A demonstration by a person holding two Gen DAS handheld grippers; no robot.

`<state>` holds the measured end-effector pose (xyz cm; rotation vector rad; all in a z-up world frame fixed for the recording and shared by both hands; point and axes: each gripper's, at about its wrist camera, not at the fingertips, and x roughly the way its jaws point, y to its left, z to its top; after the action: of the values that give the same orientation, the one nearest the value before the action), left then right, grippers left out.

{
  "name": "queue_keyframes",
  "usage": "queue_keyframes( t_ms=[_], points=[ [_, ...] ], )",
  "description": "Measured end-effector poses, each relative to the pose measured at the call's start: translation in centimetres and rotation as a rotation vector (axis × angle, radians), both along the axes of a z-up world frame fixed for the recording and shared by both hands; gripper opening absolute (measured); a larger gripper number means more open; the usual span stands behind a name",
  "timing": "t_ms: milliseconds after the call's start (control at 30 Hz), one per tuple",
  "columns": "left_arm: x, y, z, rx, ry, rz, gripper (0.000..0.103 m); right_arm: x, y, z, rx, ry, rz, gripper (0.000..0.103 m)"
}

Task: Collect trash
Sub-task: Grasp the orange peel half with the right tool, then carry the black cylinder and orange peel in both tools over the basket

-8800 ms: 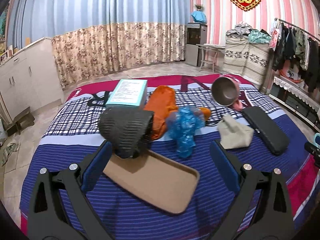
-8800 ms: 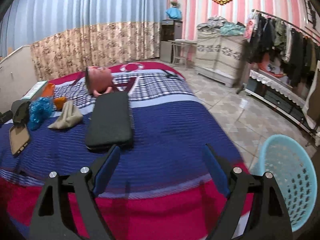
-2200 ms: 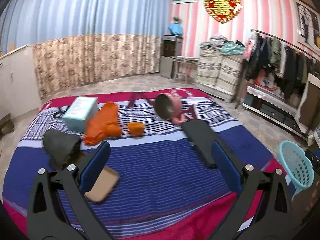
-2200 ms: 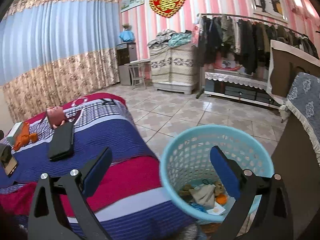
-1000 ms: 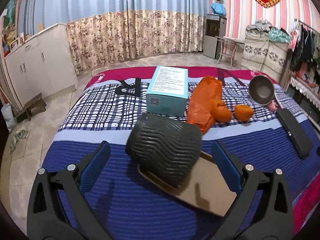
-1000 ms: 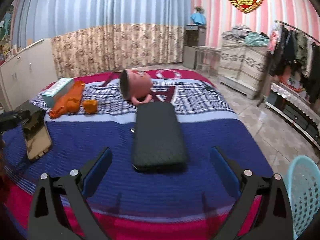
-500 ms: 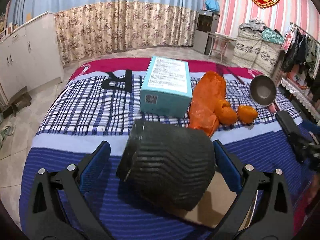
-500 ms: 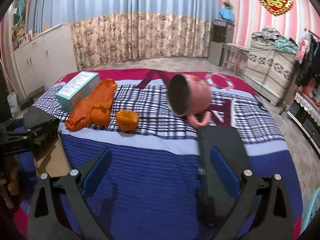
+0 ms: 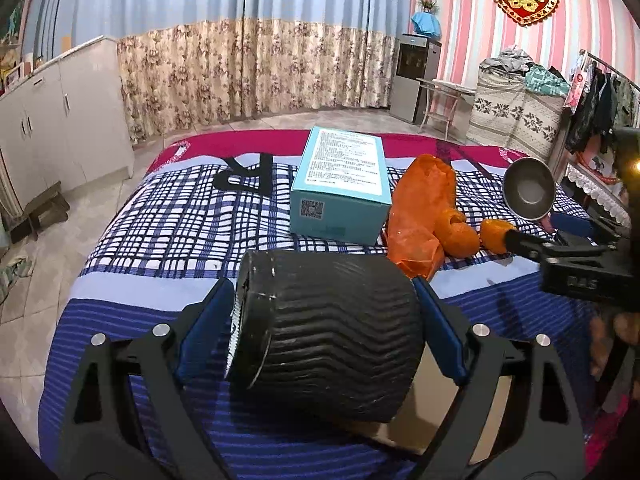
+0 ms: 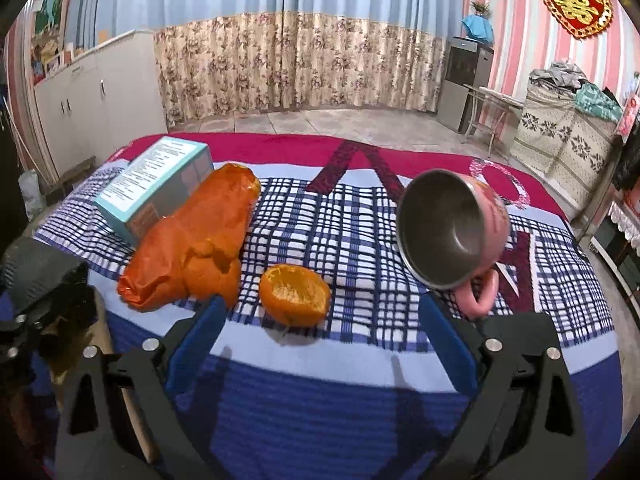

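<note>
Orange peel (image 10: 295, 294) now sits just ahead of your spread right gripper (image 10: 320, 320) after its approach, ready to grab, while your left gripper (image 9: 322, 320) brackets the black ribbed cup (image 9: 328, 344), contact unclear.

light: even indoor, moderately bright | shadows: soft | edges: fisheye-bent, dark vignette | focus: sharp

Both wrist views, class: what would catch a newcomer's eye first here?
The black ribbed cylinder fills the left wrist view, lying on its side between the open left gripper's blue pads. Ahead of the open right gripper, an orange peel sits on the checked bedspread, with an orange plastic bag to its left and a tipped pink mug to its right.
</note>
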<state>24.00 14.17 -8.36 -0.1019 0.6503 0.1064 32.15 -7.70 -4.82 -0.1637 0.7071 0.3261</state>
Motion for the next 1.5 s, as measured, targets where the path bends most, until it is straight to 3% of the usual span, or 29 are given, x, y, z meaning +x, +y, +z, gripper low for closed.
queue_keyframes(
  t_ms=[100,167,233,333,500,633,900,1167,1500],
  points=[
    [0.3,0.3,-0.2,-0.01,0.012,0.001,0.086,1.2,0.3,-0.9,0.011,0.057,0.019,0.066],
    [0.4,0.5,-0.3,-0.02,0.014,0.002,0.086,1.8,0.4,-1.4,0.032,0.087,0.043,0.061],
    [0.5,0.5,-0.3,-0.023,0.015,0.001,0.086,1.7,0.6,-1.4,0.046,0.096,0.074,0.041],
    [0.5,0.6,-0.4,-0.017,0.014,0.001,0.086,0.7,0.5,-0.9,0.056,0.068,0.072,0.035],
    [0.5,0.5,-0.4,-0.012,0.004,0.0,0.086,-2.9,-2.1,0.7,0.085,0.009,0.049,0.033],
    [0.1,0.1,0.0,0.009,-0.019,-0.001,0.086,-6.3,-5.2,1.6,0.047,-0.036,0.013,0.033],
    [-1.9,-1.8,2.7,0.016,-0.075,-0.01,0.086,-14.0,-15.4,5.1,0.02,-0.144,-0.149,0.033],
    [-4.8,-10.4,7.9,0.013,-0.2,-0.181,0.086,-20.1,-24.8,6.2,0.03,-0.184,-0.359,0.033],
    [-4.5,-21.9,7.5,-0.043,-0.157,-0.389,0.086,-24.9,-34.4,5.6,0.034,-0.194,-0.578,0.033]
  ],
)
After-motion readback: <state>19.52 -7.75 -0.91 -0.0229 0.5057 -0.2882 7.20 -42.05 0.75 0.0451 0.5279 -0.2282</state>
